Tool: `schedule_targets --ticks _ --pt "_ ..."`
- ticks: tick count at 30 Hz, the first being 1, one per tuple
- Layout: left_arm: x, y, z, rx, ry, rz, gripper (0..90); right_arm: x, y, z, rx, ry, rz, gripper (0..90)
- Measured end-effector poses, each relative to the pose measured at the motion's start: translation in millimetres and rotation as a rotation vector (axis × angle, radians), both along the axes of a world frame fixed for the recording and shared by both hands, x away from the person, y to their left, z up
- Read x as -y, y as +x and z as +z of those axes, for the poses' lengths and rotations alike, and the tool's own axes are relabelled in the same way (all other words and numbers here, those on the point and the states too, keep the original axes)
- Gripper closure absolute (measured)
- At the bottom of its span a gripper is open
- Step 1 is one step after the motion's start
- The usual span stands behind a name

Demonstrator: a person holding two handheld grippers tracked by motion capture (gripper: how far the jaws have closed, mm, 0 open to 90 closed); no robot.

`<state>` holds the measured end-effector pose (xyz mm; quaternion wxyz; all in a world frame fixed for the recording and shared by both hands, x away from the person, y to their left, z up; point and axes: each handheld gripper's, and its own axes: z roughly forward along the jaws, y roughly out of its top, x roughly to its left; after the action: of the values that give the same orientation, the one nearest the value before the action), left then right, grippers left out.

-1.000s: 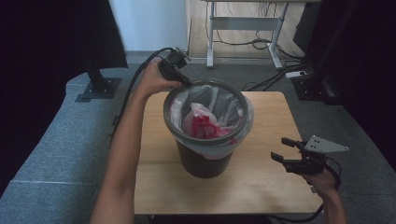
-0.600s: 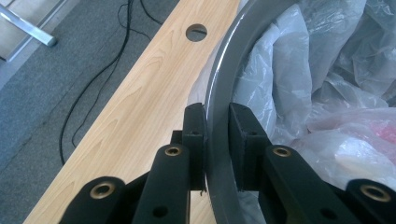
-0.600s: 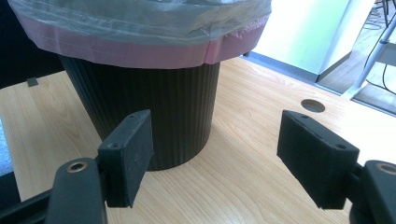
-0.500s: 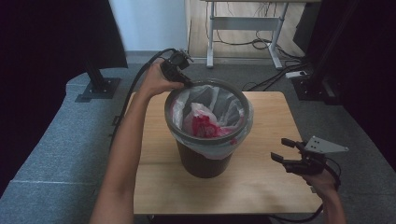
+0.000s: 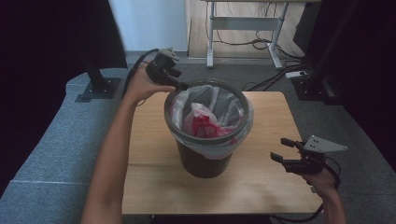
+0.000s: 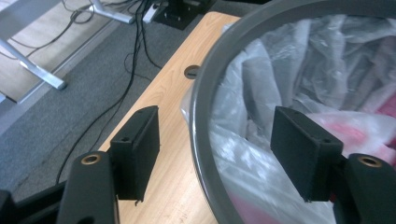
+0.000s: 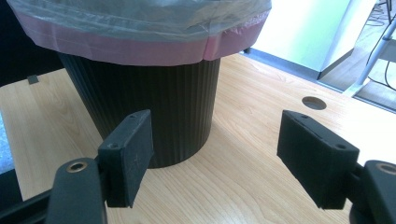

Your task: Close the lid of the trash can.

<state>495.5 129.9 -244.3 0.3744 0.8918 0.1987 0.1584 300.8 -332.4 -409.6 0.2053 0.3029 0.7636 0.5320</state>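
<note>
Your left gripper (image 6: 215, 158) has just opened wide, straddling the bin rim (image 6: 205, 93) without pressing it, releasing the liner (image 6: 261, 84); your right gripper (image 7: 215, 158) waits open beside the bin (image 7: 149, 102).

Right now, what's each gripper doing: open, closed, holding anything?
Left gripper: jaws have just been opening, astride the bin rim, pads off it.
Right gripper: open, empty, over the table.

The bin's (image 5: 205, 161) base hides behind its own rim in the left gripper view. The pink-and-white bundle (image 5: 203, 125) inside the liner (image 5: 224, 100) is too crumpled to identify.
</note>
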Motion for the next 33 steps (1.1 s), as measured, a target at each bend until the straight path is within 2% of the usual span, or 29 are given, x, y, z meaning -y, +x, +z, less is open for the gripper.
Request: schedule_targets --ticks 6,10,19,24,33 --pt "-14.3 -16.2 2.7 0.020 -0.033 -0.015 30.6 -2.4 1.2 1.6 -0.003 -0.009 0.004 26.2" --pt "-20.2 -25.8 1.4 0.031 -0.022 -0.021 29.2 -3.3 1.4 1.2 -0.009 -0.013 0.003 26.2" --pt "-40.8 -46.0 0.1 0.053 -0.049 -0.010 28.7 -3.9 0.9 -0.5 -0.016 -0.028 0.004 26.2" --pt "-51.0 -56.6 -3.3 0.062 -0.043 -0.011 28.6 -2.2 0.2 0.3 -0.018 -0.032 0.000 26.2" --pt "-68.9 -73.0 -15.8 0.055 -0.052 -0.012 28.7 -1.5 1.8 -1.1 -0.032 -0.041 -0.002 26.2"
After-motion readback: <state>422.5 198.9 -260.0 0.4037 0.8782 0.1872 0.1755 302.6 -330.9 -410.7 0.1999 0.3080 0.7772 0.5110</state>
